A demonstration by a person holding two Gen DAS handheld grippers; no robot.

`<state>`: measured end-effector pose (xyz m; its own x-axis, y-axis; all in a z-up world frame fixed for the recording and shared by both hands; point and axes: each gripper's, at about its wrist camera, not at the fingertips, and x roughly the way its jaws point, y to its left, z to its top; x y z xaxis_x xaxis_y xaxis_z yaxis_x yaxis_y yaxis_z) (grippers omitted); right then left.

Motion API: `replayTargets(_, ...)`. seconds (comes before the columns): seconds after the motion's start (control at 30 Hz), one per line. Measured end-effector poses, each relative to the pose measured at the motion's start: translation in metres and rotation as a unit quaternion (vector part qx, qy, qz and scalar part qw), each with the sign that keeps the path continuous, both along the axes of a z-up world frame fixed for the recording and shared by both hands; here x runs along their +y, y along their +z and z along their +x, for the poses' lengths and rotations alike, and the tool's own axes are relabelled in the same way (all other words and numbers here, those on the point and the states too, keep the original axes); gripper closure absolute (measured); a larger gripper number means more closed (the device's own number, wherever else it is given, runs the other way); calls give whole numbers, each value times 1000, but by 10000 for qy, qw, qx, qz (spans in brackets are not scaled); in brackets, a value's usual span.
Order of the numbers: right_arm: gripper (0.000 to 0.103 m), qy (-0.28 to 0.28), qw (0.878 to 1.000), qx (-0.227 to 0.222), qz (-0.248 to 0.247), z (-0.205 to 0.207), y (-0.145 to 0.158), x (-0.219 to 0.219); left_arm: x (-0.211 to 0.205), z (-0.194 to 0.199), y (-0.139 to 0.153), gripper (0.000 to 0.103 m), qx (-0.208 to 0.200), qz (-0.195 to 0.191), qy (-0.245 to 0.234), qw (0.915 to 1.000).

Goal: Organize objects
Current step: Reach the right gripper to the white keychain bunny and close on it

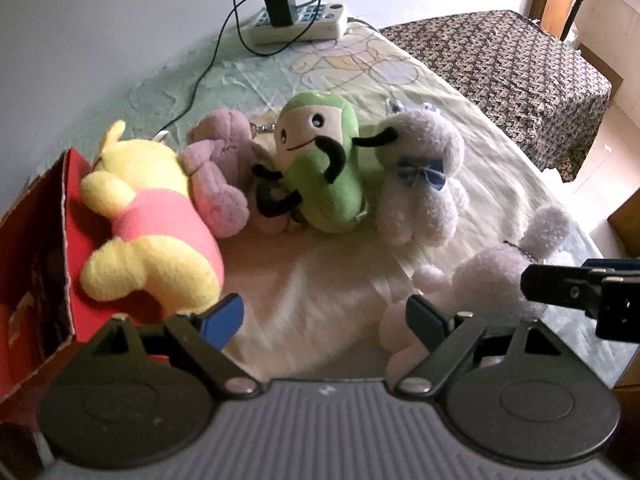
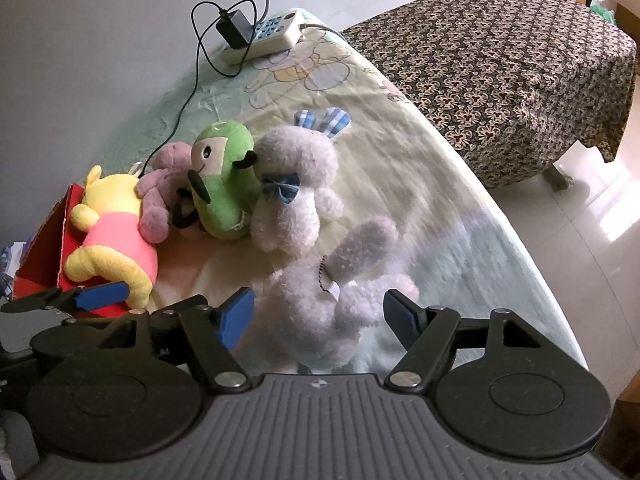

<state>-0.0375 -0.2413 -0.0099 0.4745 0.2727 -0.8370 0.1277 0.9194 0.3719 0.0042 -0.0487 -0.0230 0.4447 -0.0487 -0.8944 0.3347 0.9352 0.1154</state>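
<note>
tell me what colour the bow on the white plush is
Blue, with a checked look; the bow on the white plush shows best in the right wrist view.

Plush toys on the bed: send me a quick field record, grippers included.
surface: bedsheet
row by the wall: yellow bear, pink plush, green plush, white bunny
nearest toy: white plush, lying between the open right gripper fingers, not clamped
left gripper: open, empty
red box: beside the yellow bear

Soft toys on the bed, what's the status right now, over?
Left gripper open, empty. Right gripper open, straddling the near white plush, not clamped. Other toys lined up beside the red box. Nothing in the way.
</note>
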Motion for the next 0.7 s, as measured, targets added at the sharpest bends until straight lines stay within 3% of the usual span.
replayTargets(0.53, 29, 186, 9998, 51, -14, 18, -2, 13, 10, 12, -4, 15, 10, 109, 106, 9999)
replayTargets(0.7, 28, 79, 9998, 165, 16, 16, -8, 6, 9, 4, -8, 15, 101, -60, -261, 9996)
